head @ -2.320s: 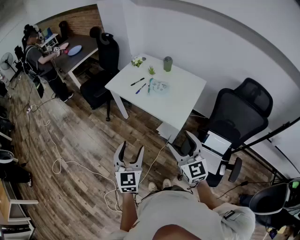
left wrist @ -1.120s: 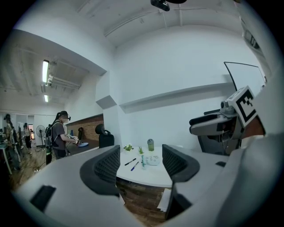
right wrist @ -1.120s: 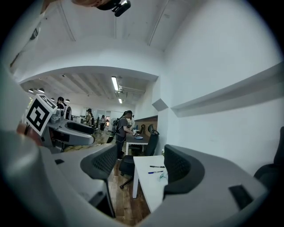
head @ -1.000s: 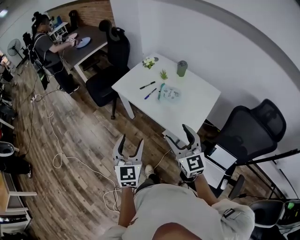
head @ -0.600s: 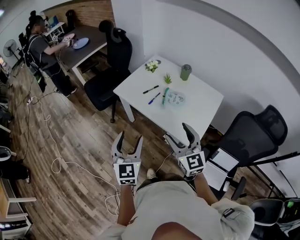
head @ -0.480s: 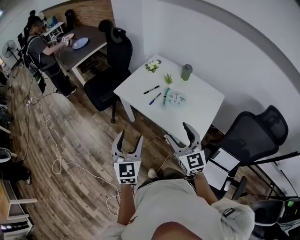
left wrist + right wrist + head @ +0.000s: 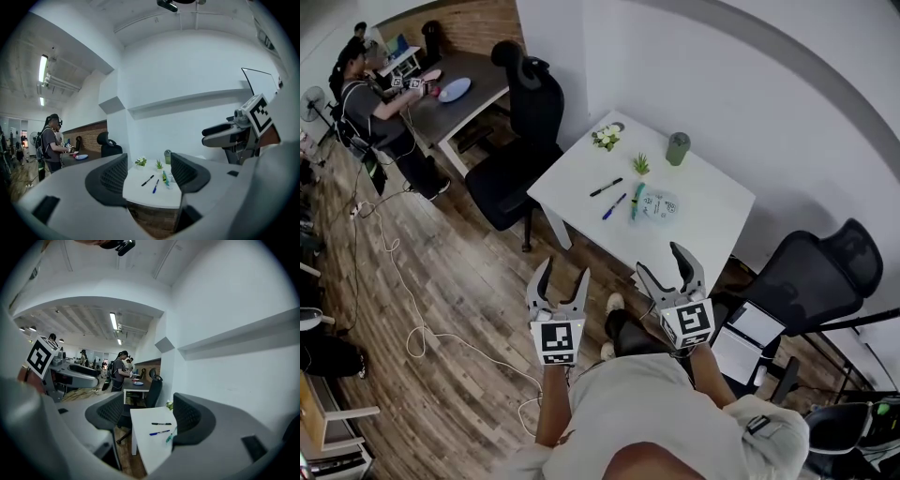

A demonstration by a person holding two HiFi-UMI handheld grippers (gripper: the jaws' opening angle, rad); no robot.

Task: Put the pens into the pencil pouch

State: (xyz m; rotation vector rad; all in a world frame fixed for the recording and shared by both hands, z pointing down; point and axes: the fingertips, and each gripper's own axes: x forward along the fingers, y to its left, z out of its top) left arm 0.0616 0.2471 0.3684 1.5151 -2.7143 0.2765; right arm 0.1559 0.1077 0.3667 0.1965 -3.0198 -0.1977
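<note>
White table (image 7: 705,236): black pen (image 7: 606,187), blue pen (image 7: 614,206) parallel beside pouch (image 7: 662,207).

Seen from the right claw (image 7: 147,419), its own right-hand jaw covers nearly all of the pencil pouch (image 7: 662,206), whose print is too small to read.

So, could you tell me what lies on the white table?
Black pen, blue pen, pouch, flowers, small plant, green cup; the pouch's contents are hidden.
</note>
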